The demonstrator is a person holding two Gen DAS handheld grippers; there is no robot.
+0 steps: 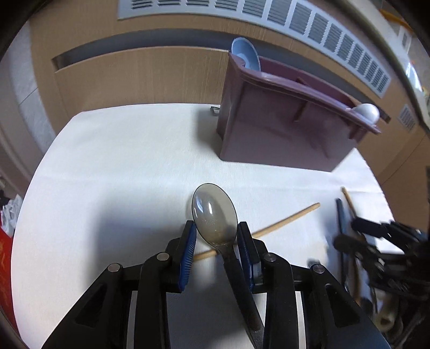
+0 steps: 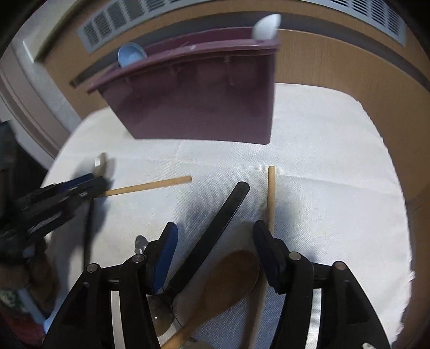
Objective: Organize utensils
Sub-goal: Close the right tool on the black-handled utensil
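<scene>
My left gripper [image 1: 216, 232] is shut on a smoky translucent spoon [image 1: 213, 212] with a black handle and holds it above the white tablecloth. A wooden chopstick [image 1: 285, 221] lies on the cloth under it. My right gripper [image 2: 215, 232] is open and hovers over a black-handled utensil [image 2: 215, 228], a wooden spoon [image 2: 225, 282] and a second chopstick [image 2: 271, 198]. The purple utensil caddy [image 1: 285, 126] stands at the far side, also in the right wrist view [image 2: 199, 102], with a blue spoon [image 1: 246, 53] and a white spoon [image 1: 366, 111] in it.
The white tablecloth [image 1: 121, 166] covers the table up to a wooden wall with a vent [image 1: 309, 18]. The other chopstick [image 2: 147, 186] points towards my blurred left gripper [image 2: 53, 198] in the right wrist view. A red item [image 1: 5, 268] sits at the left edge.
</scene>
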